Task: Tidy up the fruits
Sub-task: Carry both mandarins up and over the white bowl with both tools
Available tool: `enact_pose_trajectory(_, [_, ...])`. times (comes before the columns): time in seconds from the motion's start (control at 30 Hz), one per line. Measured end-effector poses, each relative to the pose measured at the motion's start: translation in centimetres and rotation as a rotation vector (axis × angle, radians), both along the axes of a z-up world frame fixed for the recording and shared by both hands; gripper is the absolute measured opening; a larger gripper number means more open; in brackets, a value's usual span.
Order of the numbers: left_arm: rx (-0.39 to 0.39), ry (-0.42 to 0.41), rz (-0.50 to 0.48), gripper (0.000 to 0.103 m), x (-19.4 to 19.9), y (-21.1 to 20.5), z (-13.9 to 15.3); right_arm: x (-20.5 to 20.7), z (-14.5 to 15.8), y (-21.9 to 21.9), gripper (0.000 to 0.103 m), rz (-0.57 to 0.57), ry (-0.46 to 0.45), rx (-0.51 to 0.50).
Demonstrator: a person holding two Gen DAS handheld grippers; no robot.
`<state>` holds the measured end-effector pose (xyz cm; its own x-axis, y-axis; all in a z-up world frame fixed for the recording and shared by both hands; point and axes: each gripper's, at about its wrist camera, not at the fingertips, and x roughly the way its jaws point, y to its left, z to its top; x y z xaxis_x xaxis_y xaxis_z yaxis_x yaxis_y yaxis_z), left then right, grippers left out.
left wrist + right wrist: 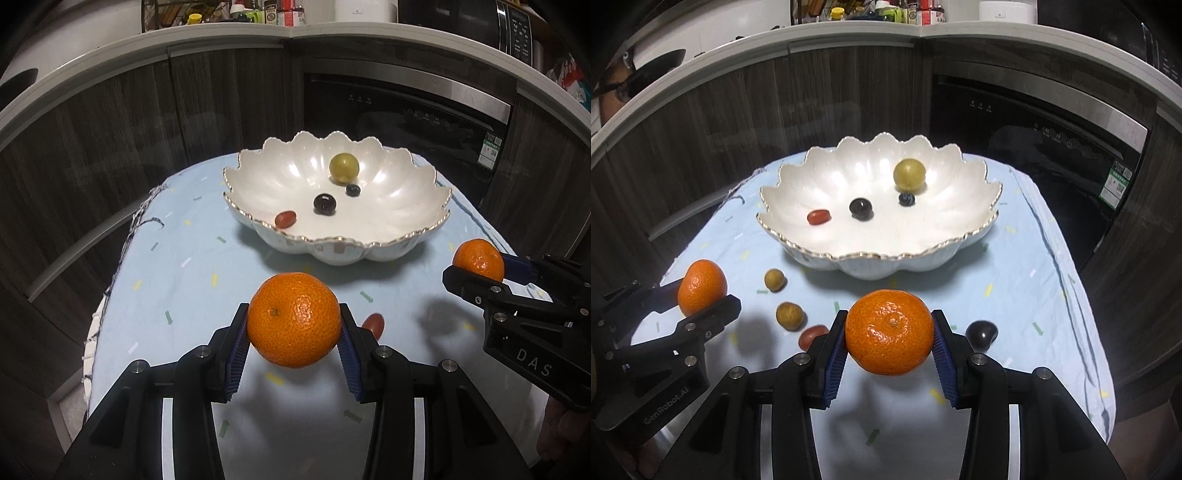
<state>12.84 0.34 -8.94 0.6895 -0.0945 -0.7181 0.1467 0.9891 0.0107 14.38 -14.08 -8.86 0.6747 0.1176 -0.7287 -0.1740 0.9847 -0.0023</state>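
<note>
Left wrist view: left gripper (293,328) clamped on a pebbly-skinned mandarin (293,319) held above the pale blue cloth (177,280) — mid-carry, I judge. Next: both move forward over the glossy scalloped bowl (402,240), then let go low. Right gripper (889,332) likewise clamps its mandarin (889,331) — smooth loose fruits remain on the cloth.

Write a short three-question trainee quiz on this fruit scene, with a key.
1. True or false: the left gripper and right gripper each clamp a mandarin.
2. How many fruits lie in the white bowl?
3. Which fruit lies on the cloth right of the right gripper: A) dark plum, B) banana, C) lemon?

Key: 1 true, left mandarin, right mandarin; 2 four; 3 A.
</note>
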Motion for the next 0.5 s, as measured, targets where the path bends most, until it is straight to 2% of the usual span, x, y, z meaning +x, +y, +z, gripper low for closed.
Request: enact_pose_trajectory(0.5, [0.000, -0.045, -0.024, 0.044, 3.2, -1.3, 2.3, 2.0, 2.7, -1.0, 0.044, -0.023, -0.057, 0.012])
